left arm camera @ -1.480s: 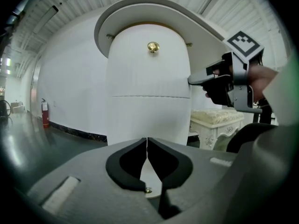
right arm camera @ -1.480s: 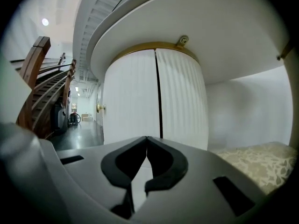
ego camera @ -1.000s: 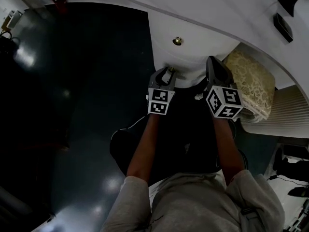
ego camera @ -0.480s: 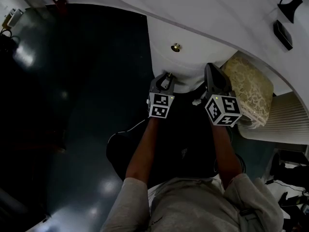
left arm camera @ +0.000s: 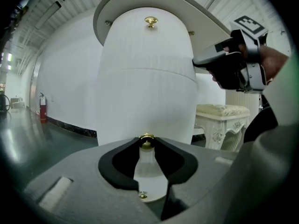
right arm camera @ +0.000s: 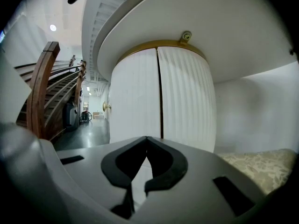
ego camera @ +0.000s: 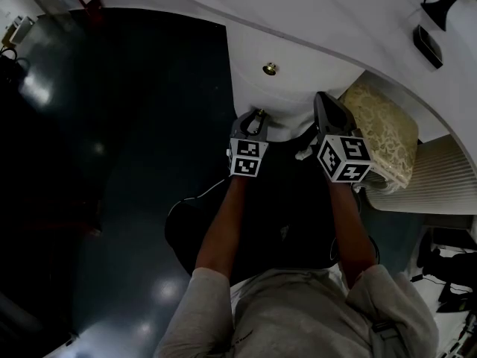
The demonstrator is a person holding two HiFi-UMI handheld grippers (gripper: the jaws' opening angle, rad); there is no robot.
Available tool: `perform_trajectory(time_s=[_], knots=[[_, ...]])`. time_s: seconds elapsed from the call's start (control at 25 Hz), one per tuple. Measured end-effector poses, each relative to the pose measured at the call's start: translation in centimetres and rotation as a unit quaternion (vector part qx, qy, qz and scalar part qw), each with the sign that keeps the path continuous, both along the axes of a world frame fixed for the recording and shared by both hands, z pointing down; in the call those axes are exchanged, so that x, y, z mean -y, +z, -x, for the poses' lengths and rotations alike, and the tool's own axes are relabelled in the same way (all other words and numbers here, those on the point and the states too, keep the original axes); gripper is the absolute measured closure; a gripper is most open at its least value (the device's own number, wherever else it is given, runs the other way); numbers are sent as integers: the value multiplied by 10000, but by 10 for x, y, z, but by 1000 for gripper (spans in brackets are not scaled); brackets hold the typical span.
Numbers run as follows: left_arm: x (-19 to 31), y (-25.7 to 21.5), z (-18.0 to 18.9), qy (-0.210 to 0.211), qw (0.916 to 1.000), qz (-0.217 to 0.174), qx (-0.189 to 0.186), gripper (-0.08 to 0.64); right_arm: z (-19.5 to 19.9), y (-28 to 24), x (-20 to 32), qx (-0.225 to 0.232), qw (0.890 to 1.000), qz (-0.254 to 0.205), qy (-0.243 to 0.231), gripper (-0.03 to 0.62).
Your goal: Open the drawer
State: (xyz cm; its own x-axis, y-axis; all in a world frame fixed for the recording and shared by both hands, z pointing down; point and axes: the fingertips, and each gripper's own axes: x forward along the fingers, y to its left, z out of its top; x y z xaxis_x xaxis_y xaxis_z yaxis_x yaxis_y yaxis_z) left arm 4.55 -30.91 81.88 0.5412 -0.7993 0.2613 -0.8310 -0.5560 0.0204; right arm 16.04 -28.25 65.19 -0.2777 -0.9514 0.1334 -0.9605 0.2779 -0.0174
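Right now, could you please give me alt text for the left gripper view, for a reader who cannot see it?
The left gripper has just been closing its fingers around the lower knob of a rounded white cabinet. An upper knob sits near its top; the right gripper shows at right.

The lower knob (left arm camera: pixel 146 137) is half hidden between the jaws of the left gripper (left arm camera: pixel 147 143), which have just been closing. The right gripper (ego camera: pixel 324 104) covers the left edge of the stool (ego camera: pixel 384 125). The black things (ego camera: pixel 427 36) on the far tabletop are too small to tell.
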Motion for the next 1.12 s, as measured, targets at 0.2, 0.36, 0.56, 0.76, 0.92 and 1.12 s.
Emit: perform_trajectory(time_s=[0.2, 0.36, 0.56, 0.76, 0.92, 1.12], knots=[[-3, 0, 2, -46, 10000, -1, -46, 454, 0, 2, 0, 34, 10000, 80, -44, 577], [-6, -1, 3, 13, 10000, -17, -68, 454, -1, 1, 0, 124, 9999, 80, -41, 577], [-21, -1, 14, 63, 9999, -8, -139, 454, -1, 2, -1, 206, 9997, 137, 47, 577], [-30, 0, 21, 157, 9997, 8, -210, 454, 1, 1, 0, 241, 9995, 180, 79, 577], [-33, 0, 23, 108, 9997, 28, -228, 454, 2, 1, -1, 275, 9994, 205, 60, 577], [-40, 0, 27, 124, 9997, 47, -195, 454, 2, 1, -1, 301, 9993, 240, 13, 577]])
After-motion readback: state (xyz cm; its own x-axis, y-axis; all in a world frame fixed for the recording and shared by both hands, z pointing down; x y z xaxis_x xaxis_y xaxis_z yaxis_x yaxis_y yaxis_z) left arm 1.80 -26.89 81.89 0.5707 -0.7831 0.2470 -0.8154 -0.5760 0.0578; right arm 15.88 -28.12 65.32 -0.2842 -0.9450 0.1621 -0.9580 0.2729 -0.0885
